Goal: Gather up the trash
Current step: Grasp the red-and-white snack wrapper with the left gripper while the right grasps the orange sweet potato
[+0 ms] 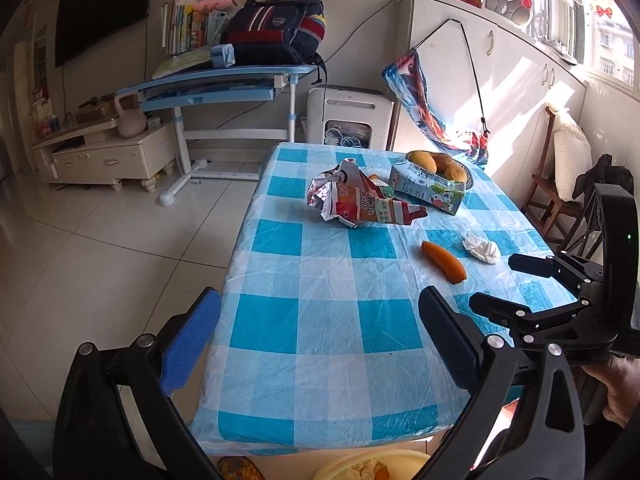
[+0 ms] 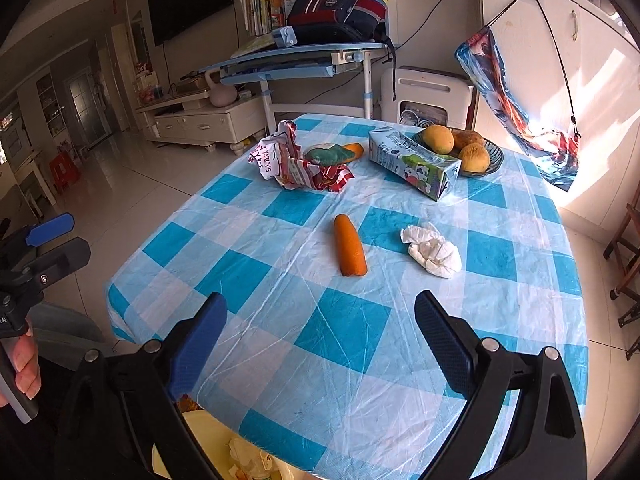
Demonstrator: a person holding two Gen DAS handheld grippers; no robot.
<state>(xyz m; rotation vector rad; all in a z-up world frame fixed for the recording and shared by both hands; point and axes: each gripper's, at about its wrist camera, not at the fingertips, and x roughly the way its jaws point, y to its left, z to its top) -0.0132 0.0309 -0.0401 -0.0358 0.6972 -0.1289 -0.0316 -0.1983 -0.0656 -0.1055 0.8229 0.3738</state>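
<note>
1. Both claws hang over the near edge of the counter (image 2: 280, 320), spread wide and holding nothing: the right claw (image 2: 320, 344) faces the trash, and the left claw (image 1: 320, 344) sits beside it.
2. I judge the step to be a pause between pickups. The crumpled tissue (image 2: 432, 254) and the orange peel piece (image 2: 350, 245) lie nearest, with the crushed wrapper (image 2: 298, 164) and milk carton (image 2: 416, 164) farther back.
3. Next likely calls for reaching the right claw forward to the tissue and closing on it.
4. The yellow bin (image 2: 200, 436) below the edge already holds scraps; the fruit bowl (image 2: 494, 160) holds mangoes.
</note>
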